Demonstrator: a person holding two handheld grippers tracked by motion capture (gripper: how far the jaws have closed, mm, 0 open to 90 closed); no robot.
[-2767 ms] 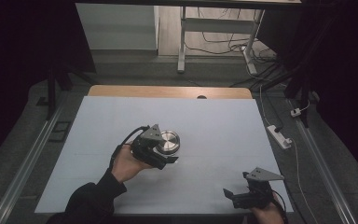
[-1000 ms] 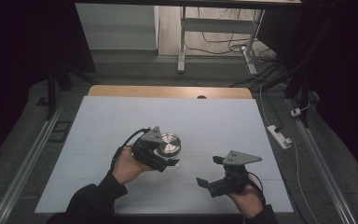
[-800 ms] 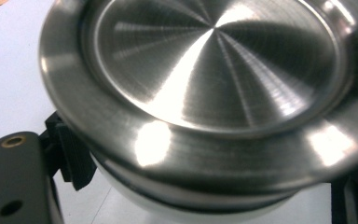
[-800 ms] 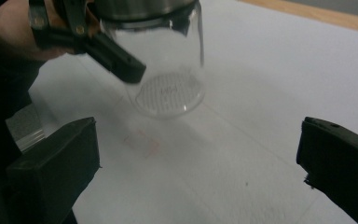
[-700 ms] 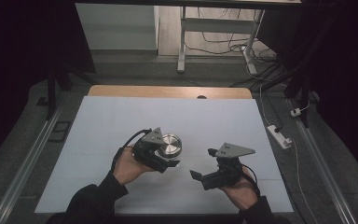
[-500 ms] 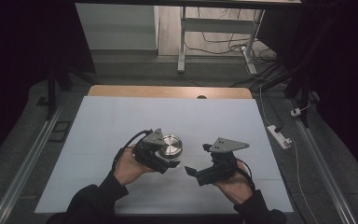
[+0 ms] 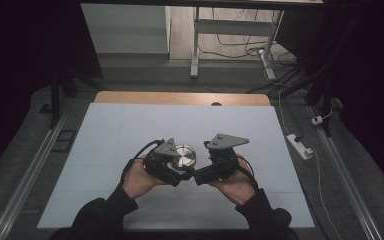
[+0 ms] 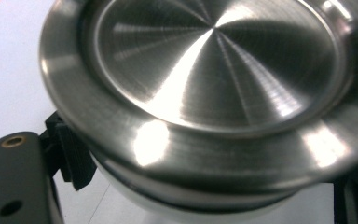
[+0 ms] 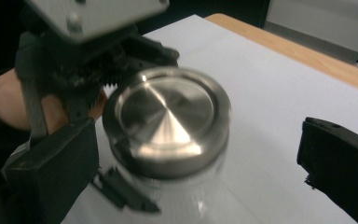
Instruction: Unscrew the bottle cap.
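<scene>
A jar with a brushed steel lid [image 7: 184, 156] stands on the white mat [image 7: 130, 130], a little left of the table's middle. My left gripper [image 7: 179, 168] is shut on the jar's pale body under the lid; the lid [image 8: 214, 74] looms close above one black finger [image 8: 16, 182]. My right gripper [image 7: 200, 175] comes in from the right, open. In its own view the jar [image 9: 165, 119] sits between its two wide-apart jaws, nearer the left one, and my left gripper [image 9: 74, 60] shows behind the jar. The right gripper [image 9: 196, 182] touches nothing that I can make out.
A wooden strip [image 7: 180, 98] runs along the table's far edge. A white power strip [image 7: 300, 146] lies on the floor to the right. Metal rails [image 7: 30, 175] flank the table. Bare mat stretches behind and on both sides of the hands.
My right gripper has moved from the front right corner leftward and forward until its jaws flank the jar. The left gripper has kept its hold on the jar and barely moved.
</scene>
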